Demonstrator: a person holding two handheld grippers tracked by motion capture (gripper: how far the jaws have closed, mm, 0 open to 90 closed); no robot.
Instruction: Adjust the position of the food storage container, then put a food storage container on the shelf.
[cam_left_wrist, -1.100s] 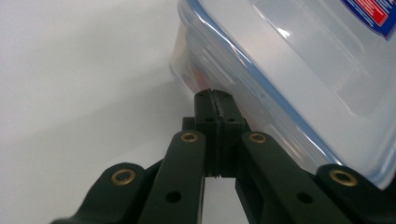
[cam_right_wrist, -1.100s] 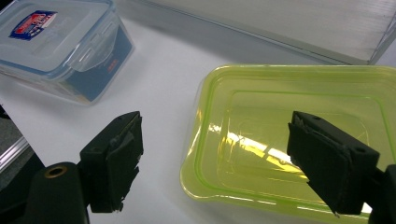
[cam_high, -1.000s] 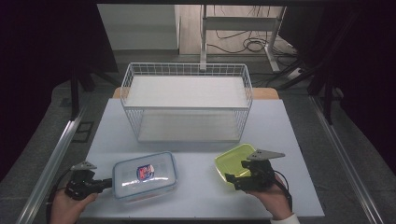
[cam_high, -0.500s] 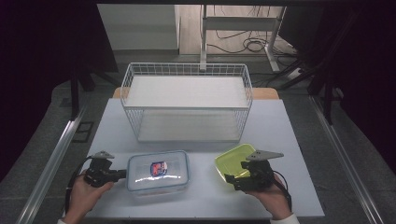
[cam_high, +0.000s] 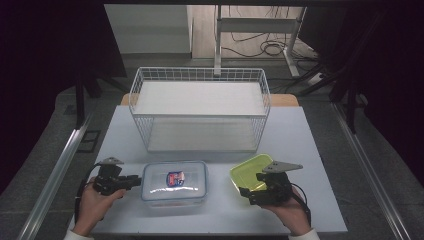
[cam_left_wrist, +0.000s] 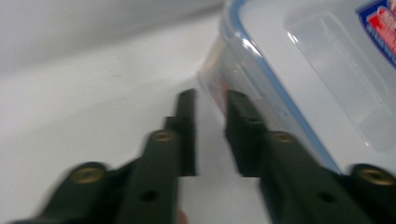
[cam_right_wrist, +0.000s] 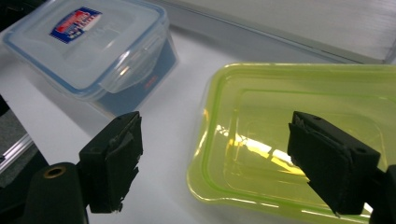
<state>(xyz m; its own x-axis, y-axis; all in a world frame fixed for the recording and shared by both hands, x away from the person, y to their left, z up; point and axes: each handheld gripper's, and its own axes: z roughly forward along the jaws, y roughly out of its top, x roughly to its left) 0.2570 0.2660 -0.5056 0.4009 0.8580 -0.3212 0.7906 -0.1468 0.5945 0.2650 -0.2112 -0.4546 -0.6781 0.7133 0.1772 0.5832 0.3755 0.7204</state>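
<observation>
The clear lidded container with the blue seal sat near the front edge of the white table, a little left of centre, its lid clipped on and a red-and-blue label showing on top. The left gripper lay level at the container's left end; its jaws had just been opening and stood a narrow way apart, with nothing between them, the tips just beside the container's side wall. To the right, apart from the container, a yellow-green lid lay flat on the table. The right gripper rested at that lid's near edge with its jaws spread wide, one over the bare table and the other above the lid, gripping nothing. Behind both, a white wire basket stood across the middle of the table.
</observation>
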